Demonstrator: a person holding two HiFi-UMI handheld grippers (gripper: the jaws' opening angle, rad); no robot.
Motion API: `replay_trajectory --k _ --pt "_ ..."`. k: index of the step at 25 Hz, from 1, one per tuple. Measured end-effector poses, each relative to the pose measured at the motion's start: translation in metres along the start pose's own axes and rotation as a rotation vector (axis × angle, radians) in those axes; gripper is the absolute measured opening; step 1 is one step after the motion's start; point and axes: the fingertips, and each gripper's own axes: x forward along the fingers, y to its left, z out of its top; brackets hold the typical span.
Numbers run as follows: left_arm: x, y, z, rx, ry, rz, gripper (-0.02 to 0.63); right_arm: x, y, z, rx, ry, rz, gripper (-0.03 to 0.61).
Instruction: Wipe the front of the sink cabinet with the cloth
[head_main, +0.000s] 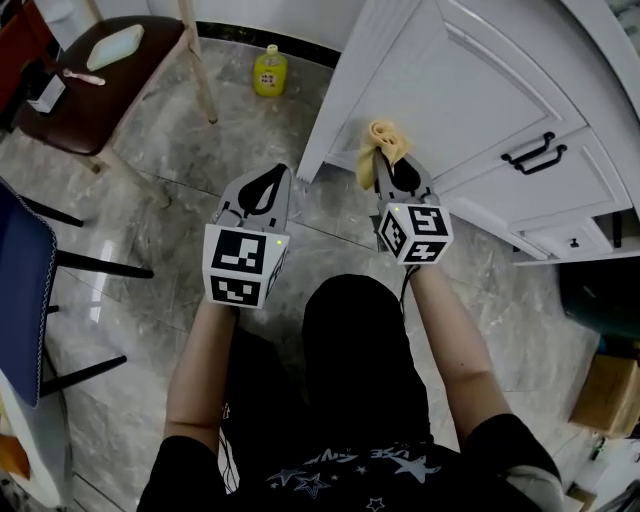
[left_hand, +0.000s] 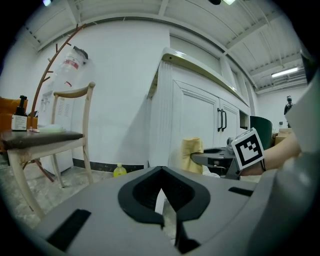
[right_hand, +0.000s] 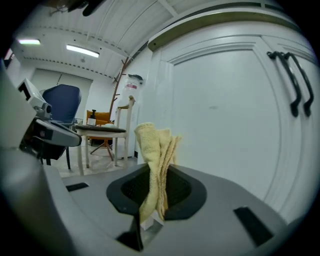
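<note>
A folded yellow cloth (head_main: 382, 150) (right_hand: 156, 165) sticks up from my right gripper (head_main: 398, 180), which is shut on it. The cloth's top edge lies close to the white cabinet door (head_main: 460, 90) (right_hand: 220, 125); I cannot tell whether it touches. My left gripper (head_main: 262, 190) (left_hand: 167, 217) hangs beside it over the floor, left of the cabinet's corner, shut with nothing between its jaws. In the left gripper view the cloth (left_hand: 192, 154) and the right gripper (left_hand: 220, 161) show at the right, in front of the cabinet (left_hand: 195, 125).
Black handles (head_main: 535, 154) sit on the cabinet doors further right. A yellow bottle (head_main: 268, 71) stands on the tiled floor by the wall. A wooden chair (head_main: 105, 75) with small items stands at the left, a blue chair (head_main: 22, 290) at the near left.
</note>
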Motion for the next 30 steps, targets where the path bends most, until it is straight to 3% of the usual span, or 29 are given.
replay_trajectory --k 4,12,21,30 --pt "-0.009 0.014 -0.011 -0.015 0.020 0.008 0.015 0.030 0.030 -0.009 -0.023 0.006 0.042 0.064" --pt "-0.018 0.035 -0.026 0.003 0.064 0.009 0.015 0.047 0.026 -0.024 -0.062 0.034 -0.028 0.064" --pt "0.007 0.017 -0.033 0.013 0.100 -0.081 0.015 0.020 -0.014 -0.034 -0.022 0.036 -0.127 0.064" --pt "0.040 -0.031 -0.032 0.057 0.108 -0.156 0.015 -0.043 -0.102 -0.052 0.020 0.032 -0.299 0.064"
